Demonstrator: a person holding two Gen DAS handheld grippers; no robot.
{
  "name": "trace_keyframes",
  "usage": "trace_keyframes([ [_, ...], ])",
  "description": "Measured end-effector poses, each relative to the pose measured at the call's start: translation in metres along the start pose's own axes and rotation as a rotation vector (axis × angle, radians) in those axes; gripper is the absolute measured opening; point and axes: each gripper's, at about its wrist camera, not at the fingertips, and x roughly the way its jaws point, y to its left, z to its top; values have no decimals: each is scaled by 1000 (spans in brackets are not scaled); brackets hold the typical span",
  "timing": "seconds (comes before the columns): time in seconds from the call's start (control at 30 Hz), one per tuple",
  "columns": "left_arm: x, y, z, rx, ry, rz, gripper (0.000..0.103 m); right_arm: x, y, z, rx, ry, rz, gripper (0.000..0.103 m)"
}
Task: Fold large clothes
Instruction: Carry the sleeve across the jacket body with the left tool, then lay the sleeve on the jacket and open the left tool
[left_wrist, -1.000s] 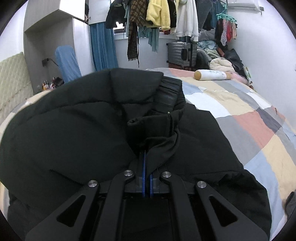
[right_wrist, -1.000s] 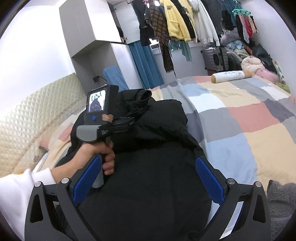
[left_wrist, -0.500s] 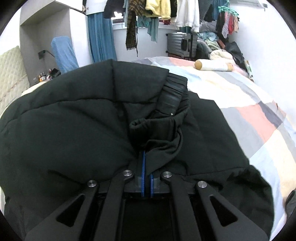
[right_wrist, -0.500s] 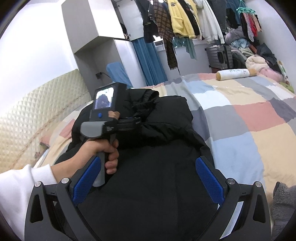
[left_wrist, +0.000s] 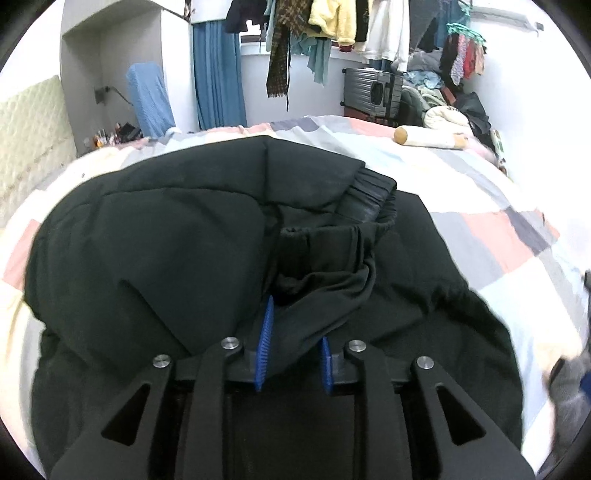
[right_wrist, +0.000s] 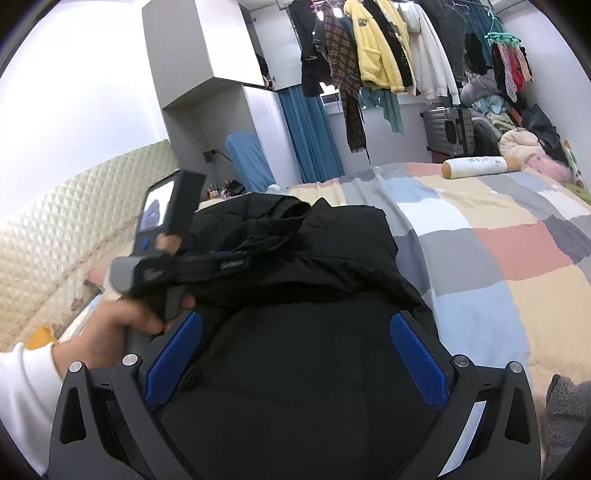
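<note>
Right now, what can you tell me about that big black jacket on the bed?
The black jacket is puffy and quilted, with a soft matte shell like a winter coat. It lies bunched in a mound on the patchwork bedspread, one ribbed cuff poking up on top. A fold of its fabric sits between the blue pads of the left gripper, which are parted. The right gripper is open over its lower part.
</note>
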Motion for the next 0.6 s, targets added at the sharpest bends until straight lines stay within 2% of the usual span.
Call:
trace_keyframes([
  [0.13, -14, 2, -17, 54, -22, 28, 29, 1, 5, 1, -6, 0, 13, 103],
  [0.23, -22, 7, -29, 65, -30, 30, 38, 3, 10, 1, -13, 5, 20, 103],
  [0.27, -25, 8, -35, 71, -31, 24, 46, 3, 11, 0, -17, 5, 19, 103],
  [0.3, -28, 11, -39, 69, -34, 12, 67, 5, 12, 0, -21, 11, 19, 103],
  [0.37, -43, 16, -50, 59, -92, 14, 96, 10, 17, 0, -30, 26, 19, 103],
  [0.4, -53, 19, -57, 62, -140, 7, 99, 12, 19, 0, -36, 35, 18, 103],
  [0.43, -59, 22, -61, 60, -151, -9, 100, 13, 21, -1, -42, 38, 21, 103],
  [0.6, -78, 46, -63, -35, -143, -22, 100, 21, 28, 0, -44, 58, 49, 103],
])
